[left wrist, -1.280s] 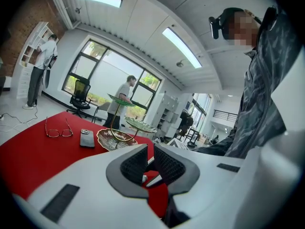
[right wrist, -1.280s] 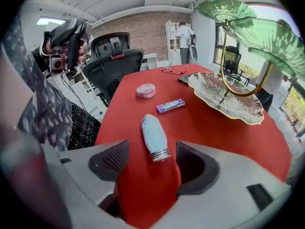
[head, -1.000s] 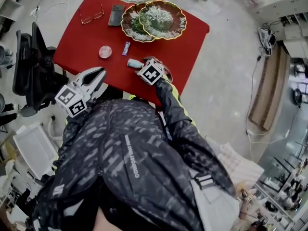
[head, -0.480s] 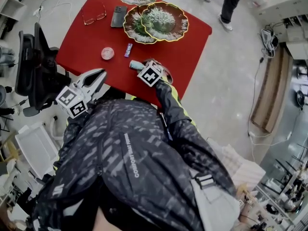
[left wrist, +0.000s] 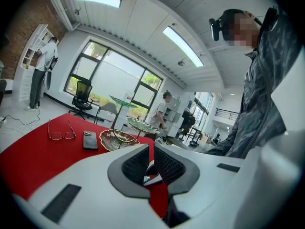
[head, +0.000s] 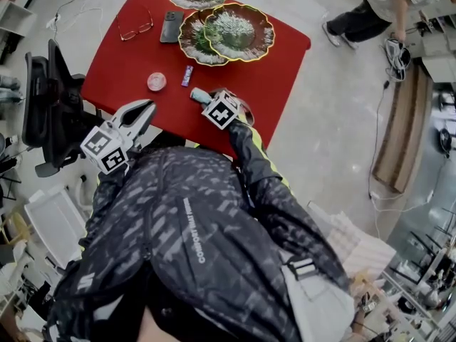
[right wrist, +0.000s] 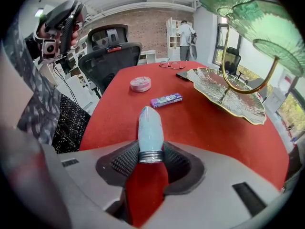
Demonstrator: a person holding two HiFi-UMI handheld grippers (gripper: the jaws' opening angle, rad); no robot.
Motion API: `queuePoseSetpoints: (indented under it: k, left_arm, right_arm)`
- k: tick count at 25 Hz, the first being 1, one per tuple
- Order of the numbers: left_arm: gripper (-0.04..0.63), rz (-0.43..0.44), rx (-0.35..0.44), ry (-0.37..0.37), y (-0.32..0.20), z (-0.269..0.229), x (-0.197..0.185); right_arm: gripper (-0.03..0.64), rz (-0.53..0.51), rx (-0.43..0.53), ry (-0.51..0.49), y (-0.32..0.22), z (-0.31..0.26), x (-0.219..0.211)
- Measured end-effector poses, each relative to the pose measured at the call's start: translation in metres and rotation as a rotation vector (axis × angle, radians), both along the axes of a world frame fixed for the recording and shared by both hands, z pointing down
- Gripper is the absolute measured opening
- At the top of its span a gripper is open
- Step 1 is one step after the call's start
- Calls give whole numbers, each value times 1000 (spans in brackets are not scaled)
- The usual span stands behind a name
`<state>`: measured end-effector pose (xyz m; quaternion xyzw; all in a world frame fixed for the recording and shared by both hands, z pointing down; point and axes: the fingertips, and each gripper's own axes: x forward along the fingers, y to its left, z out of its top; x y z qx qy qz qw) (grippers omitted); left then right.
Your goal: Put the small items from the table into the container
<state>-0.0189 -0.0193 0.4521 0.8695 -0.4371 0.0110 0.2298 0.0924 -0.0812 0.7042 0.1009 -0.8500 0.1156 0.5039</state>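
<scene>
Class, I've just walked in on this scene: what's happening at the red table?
A person works at a red table with two grippers. The right hand-held gripper is closing its jaws on a pale blue bulb near the table's edge, and the pads meet its metal base. The left hand-held gripper holds nothing. A purple packet and a round tin lie outside the leaf-shaped dishes.

On the table [head: 271,63], tin [head: 157,82] lies left of gum pack [head: 187,75], behind bulb [head: 197,95].
</scene>
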Motion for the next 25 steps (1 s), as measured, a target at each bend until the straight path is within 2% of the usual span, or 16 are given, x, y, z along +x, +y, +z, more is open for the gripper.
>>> queuePoseSetpoints:
  k: [13, 18, 25]
  left_arm:
    - [29, 6, 12, 3, -2, -3, -4]
    - [29, 17, 13, 11, 0, -2, -1]
    - [29, 21, 19, 25, 3, 3, 3]
  right_arm:
    - [163, 92, 30, -106, -4, -42, -5]
    - [163, 125, 75, -145, -9, -72, -6]
    - [163, 120, 147, -191, -15, -116, -14]
